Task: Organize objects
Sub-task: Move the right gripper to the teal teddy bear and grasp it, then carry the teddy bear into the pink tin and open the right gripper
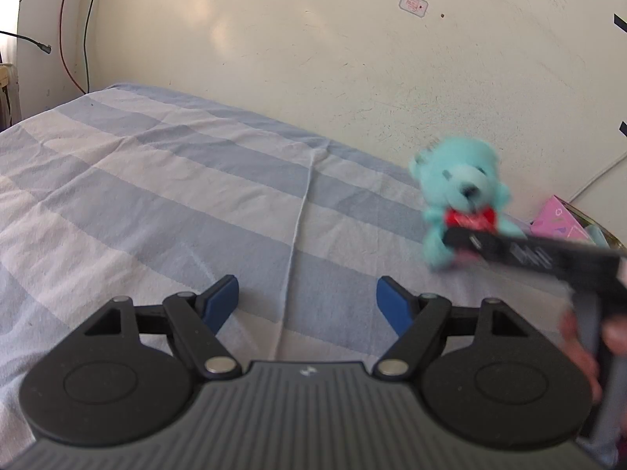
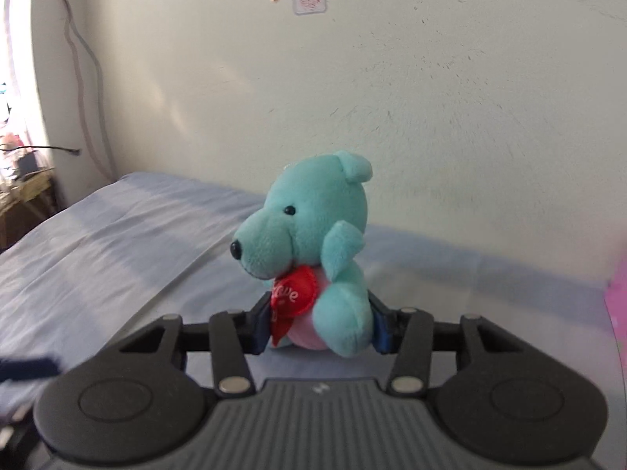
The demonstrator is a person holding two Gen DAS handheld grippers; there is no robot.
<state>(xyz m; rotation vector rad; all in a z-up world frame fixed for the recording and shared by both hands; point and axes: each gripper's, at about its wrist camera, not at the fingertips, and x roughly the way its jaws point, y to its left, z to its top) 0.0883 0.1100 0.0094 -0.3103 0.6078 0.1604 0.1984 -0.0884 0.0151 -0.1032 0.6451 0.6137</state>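
Your right gripper point(image 2: 319, 327) is closed on the teal teddy bear point(image 2: 313, 246). Its blue pads point(image 2: 260, 329) press against the lower body from both sides: one pad meets the red heart point(image 2: 292, 293) on the bear's chest, the other meets the bear's back. The bear sits upright between the fingers, directly ahead of the wrist camera, with its snout turned toward the left of that view. Its head and raised arm stand clear above the finger line.

In the left wrist view, the same bear point(image 1: 458, 196) appears blurred at the right side, held above the blue-and-white striped bedsheet point(image 1: 176, 196), close to the cream wall point(image 1: 313, 58). The right gripper's black body point(image 1: 548, 254) reaches in from the right edge, and part of your right hand point(image 1: 580, 337) shows behind it.

Your left gripper point(image 1: 307, 301) stands partly open with nothing between its blue pads point(image 1: 225, 299). It points down at bare sheet, well apart from the bear. A pink box point(image 1: 560, 223) lies at the far right near the wall.
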